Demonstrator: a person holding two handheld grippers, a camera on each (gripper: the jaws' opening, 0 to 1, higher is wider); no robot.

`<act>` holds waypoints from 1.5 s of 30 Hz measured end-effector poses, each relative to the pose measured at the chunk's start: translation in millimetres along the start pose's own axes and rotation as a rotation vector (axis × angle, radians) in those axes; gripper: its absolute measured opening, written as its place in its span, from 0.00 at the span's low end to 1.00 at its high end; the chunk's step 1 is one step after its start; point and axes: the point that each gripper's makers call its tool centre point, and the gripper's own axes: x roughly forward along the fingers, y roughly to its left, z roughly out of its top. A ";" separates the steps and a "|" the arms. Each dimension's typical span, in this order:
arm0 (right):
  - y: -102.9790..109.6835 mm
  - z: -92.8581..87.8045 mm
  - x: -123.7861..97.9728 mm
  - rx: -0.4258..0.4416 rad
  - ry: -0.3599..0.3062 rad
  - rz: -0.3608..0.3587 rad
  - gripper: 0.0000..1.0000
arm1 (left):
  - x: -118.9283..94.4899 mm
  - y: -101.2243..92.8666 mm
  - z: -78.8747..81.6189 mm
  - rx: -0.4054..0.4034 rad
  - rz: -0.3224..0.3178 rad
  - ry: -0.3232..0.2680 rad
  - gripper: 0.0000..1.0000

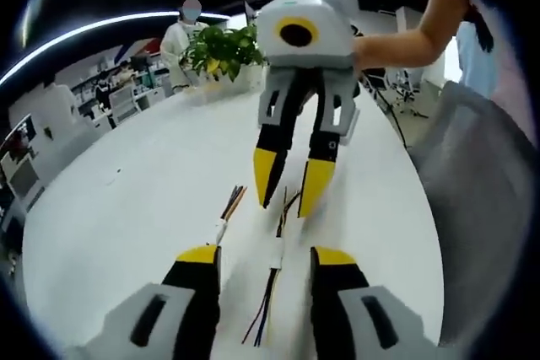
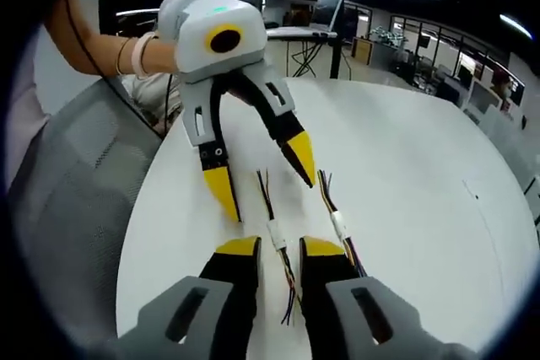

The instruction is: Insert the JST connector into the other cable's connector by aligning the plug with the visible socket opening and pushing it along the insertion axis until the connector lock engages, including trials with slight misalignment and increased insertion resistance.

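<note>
Two short cables lie side by side on the white round table (image 1: 126,191). In the left gripper view, one white connector (image 1: 219,230) with coloured wires lies by my left jaw, and the other connector (image 1: 276,259) lies between the jaws. My left gripper (image 1: 266,257) is open and holds nothing. The right gripper (image 1: 287,198) faces it from above, open, tips just over the wires. In the right gripper view, the right gripper (image 2: 280,248) is open around one connector (image 2: 276,233); the second connector (image 2: 338,225) lies just right. The left gripper (image 2: 266,181) hangs open opposite.
A potted plant (image 1: 221,48) stands at the table's far side, with a person in white (image 1: 181,35) behind it. A grey chair (image 2: 67,191) sits at the table edge beside the person's arm (image 1: 405,40). A stand with a tilted screen (image 2: 329,6) is beyond the table.
</note>
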 end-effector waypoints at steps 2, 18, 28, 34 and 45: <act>1.8 4.0 -3.6 0.004 -0.011 -0.006 0.18 | -2.9 -1.7 3.1 -0.007 0.001 -0.002 0.43; 15.8 17.6 -42.6 -0.012 -0.038 -0.123 0.45 | -24.8 -19.2 33.4 0.012 0.027 -0.057 0.62; 21.0 17.2 -68.1 0.020 -0.052 -0.200 0.57 | -37.8 -29.9 40.0 -0.004 0.035 -0.054 0.76; 19.8 14.3 -87.2 0.059 -0.066 -0.285 0.62 | -52.8 -34.5 41.3 -0.063 0.029 -0.095 0.78; 31.9 10.6 -113.4 0.168 -0.120 -0.396 0.71 | -79.6 -31.4 49.7 -0.127 0.139 -0.148 0.82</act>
